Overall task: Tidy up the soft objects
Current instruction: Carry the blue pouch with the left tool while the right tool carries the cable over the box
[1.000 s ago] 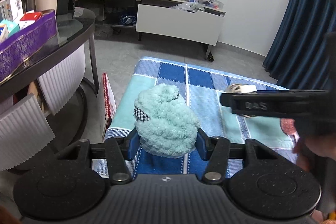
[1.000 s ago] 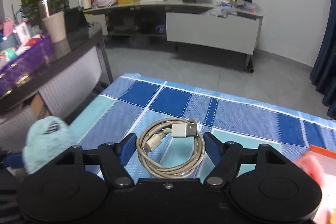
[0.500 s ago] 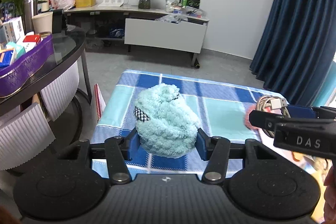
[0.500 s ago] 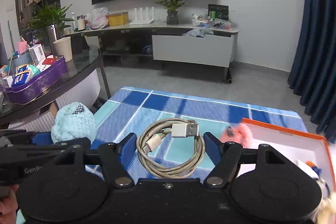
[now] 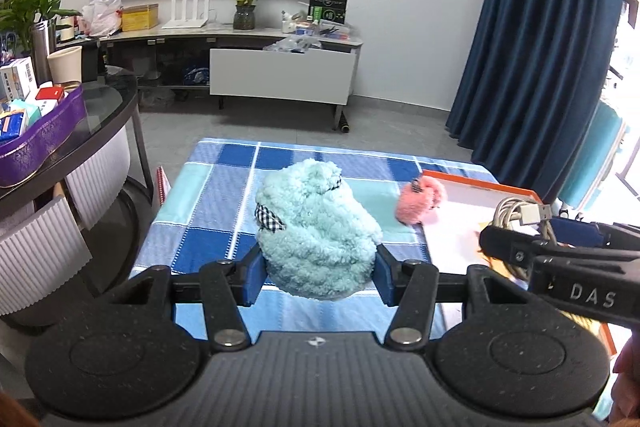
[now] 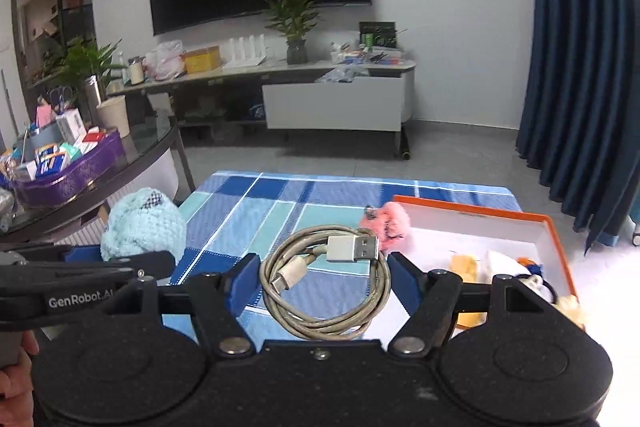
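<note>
Hand-held gripper (image 5: 318, 269) above checked cloth (image 5: 224, 187)

The right tool (image 6: 322, 273) grips a coiled USB cable (image 6: 326, 281) between its blue pads (image 6: 244, 283), the silver plug lying across the top of the coil, above a table (image 6: 256, 215) covered in a blue checked cloth. At left, the left tool (image 6: 120, 261) carries a fluffy light-blue plush toy (image 6: 142, 225), with part of a hand (image 6: 16, 367) visible at the frame's edge. A pink fuzzy toy (image 6: 386, 223) rests against the rim of an orange-edged white box (image 6: 500, 217) holding small items.
</note>
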